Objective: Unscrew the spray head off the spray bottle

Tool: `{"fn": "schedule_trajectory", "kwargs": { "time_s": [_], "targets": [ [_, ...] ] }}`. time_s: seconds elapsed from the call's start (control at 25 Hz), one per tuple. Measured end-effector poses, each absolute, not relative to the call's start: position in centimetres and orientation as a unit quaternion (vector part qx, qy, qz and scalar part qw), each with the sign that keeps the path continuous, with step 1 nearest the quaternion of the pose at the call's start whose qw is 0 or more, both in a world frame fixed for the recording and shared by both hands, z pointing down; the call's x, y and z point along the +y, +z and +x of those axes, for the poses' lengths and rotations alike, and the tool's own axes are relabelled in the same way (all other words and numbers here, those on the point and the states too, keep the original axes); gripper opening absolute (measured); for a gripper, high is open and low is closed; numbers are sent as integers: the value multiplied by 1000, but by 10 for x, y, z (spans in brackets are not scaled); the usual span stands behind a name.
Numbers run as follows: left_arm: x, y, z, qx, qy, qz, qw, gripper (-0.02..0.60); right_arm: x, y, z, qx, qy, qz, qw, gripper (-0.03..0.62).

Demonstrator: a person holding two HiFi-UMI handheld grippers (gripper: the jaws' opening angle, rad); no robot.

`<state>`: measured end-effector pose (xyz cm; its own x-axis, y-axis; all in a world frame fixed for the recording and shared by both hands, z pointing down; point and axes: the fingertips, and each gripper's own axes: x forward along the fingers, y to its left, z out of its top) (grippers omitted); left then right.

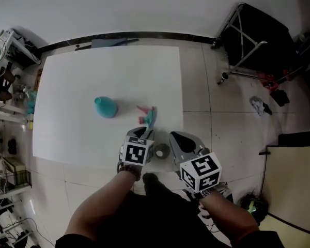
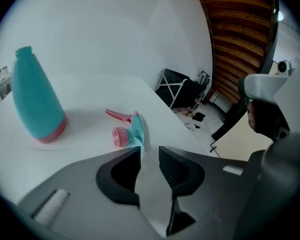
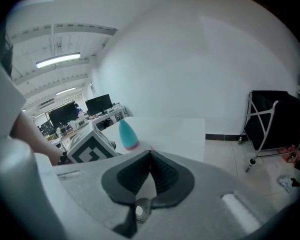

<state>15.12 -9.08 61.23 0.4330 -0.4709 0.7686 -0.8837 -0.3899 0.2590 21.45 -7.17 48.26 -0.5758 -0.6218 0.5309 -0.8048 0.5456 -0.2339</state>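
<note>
The head (image 1: 147, 115) lay off the bottle (image 1: 105, 107), on its side near the table's (image 1: 72, 76) lower edge at mid-frame, the open-necked bottle upright to its left. The left gripper (image 1: 143, 134) hung just below the head, jaws a little apart and empty, and the right gripper (image 1: 182, 139) beside it had its jaws together on nothing. The danger, I'd say: a careless nudge from that left gripper could push the head off the edge.
</note>
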Motion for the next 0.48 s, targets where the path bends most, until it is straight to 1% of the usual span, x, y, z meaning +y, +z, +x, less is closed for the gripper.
{"fn": "schedule_trajectory", "kwargs": {
  "time_s": [0.28,0.48],
  "targets": [
    [-98,623,147,-448,317,760,349,131,-73,481,215,-857,232,413,202,-8],
    [-99,626,141,-454,318,757,345,109,-73,479,217,-854,227,424,198,-8]
  ]
}}
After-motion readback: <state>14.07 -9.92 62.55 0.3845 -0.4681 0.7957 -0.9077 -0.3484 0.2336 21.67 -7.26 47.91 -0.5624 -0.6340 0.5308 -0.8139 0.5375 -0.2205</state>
